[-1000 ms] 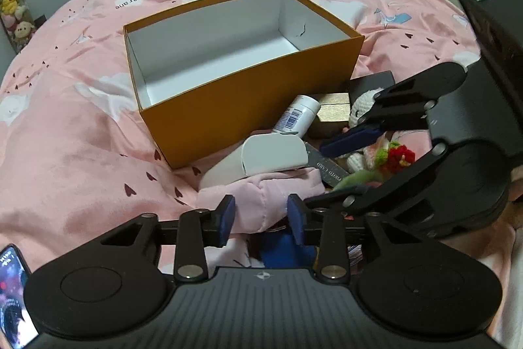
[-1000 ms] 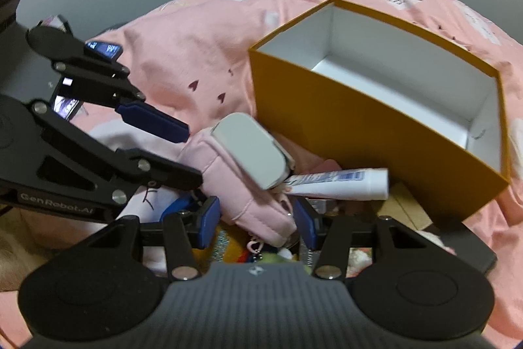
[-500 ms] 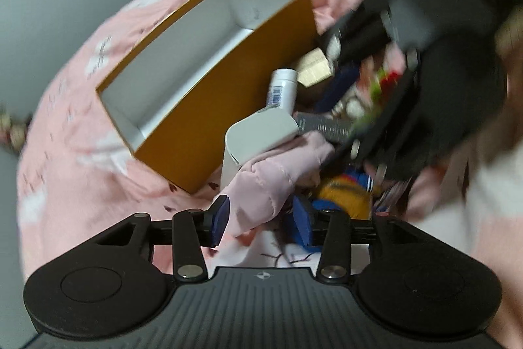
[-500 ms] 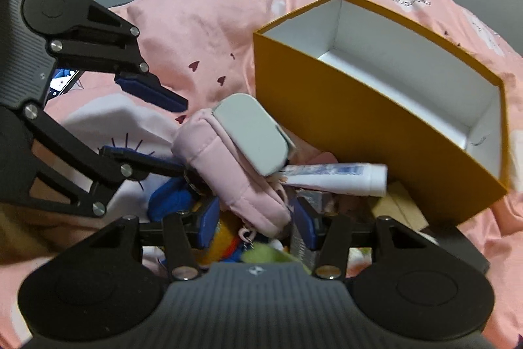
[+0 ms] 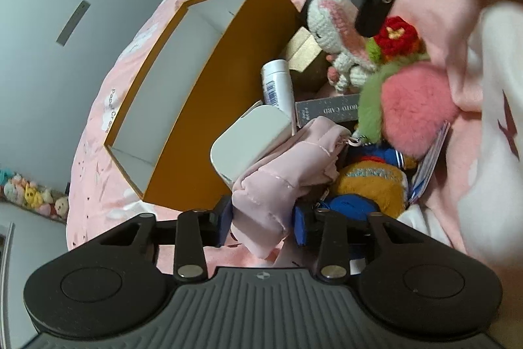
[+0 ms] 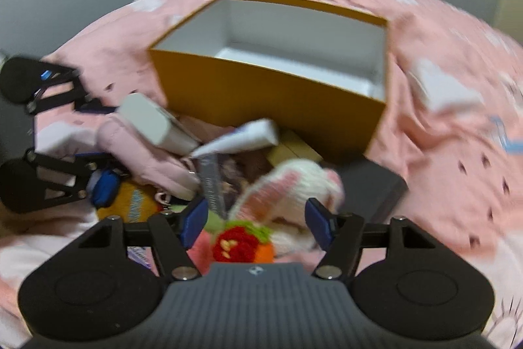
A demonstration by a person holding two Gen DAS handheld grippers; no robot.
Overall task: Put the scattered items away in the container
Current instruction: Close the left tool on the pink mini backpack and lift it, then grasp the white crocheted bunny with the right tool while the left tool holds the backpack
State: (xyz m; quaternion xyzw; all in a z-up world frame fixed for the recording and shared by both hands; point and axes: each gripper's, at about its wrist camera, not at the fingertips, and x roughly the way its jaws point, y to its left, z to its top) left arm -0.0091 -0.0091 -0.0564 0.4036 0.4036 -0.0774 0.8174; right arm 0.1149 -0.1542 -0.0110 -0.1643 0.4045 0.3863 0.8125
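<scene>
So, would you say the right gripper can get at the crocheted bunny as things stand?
Probably yes. The right gripper has just been opening, and the bunny lies right ahead between its fingers, on top of the pile with nothing over it. The pads are not pressing on it yet.

Pink bedspread with white cloud print, plain grey wall, row of plush toys along its base

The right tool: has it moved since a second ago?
Yes. The right tool has slid rightward along the orange box, from over the pink pouch to the knitted rabbit, its jaws opening.
</scene>
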